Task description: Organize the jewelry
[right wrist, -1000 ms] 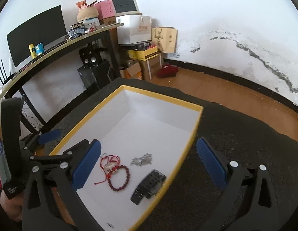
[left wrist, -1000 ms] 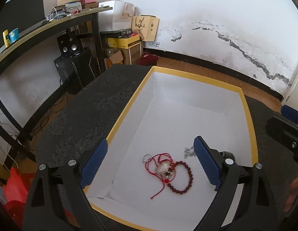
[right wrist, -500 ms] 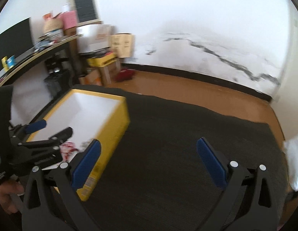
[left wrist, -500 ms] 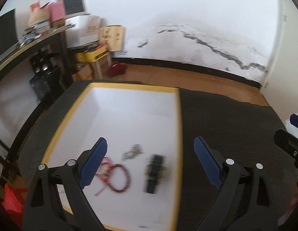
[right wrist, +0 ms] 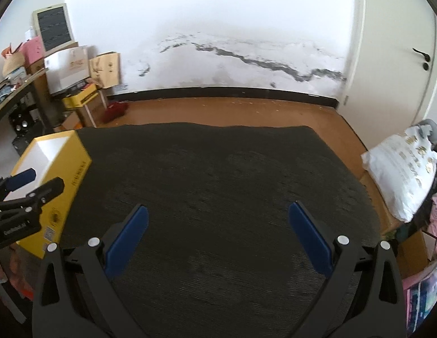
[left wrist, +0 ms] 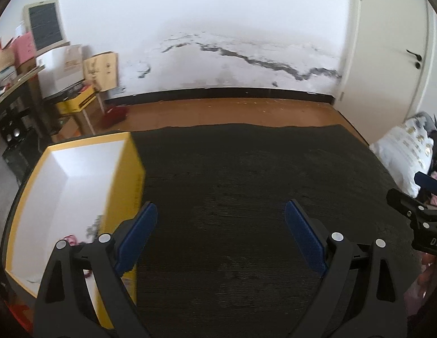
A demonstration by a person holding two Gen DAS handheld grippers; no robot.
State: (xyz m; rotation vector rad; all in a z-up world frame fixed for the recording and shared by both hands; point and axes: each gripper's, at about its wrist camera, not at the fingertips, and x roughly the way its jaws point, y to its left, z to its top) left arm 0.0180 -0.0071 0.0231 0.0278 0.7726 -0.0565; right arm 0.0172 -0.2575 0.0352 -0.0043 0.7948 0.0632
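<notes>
Jewelry (left wrist: 70, 238) now lies left of the left claw (left wrist: 220, 238); both open claws have swung off the box (left wrist: 128, 186), apparently finished.

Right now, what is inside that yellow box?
In the yellow box, a red cord and a blurred silvery piece show near the left gripper; its finger hides the rest.

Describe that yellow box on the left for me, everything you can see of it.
The box is open-topped, with bright yellow outer walls and rim and a plain white inside; it looks like cardboard. Faint print and a small label show on its side. It stands upright at the left edge of the dark mat. In the blurred left view, something red and a greyish bit lie on its floor. The left gripper, jaws open, hangs beside it, not visibly touching.
</notes>
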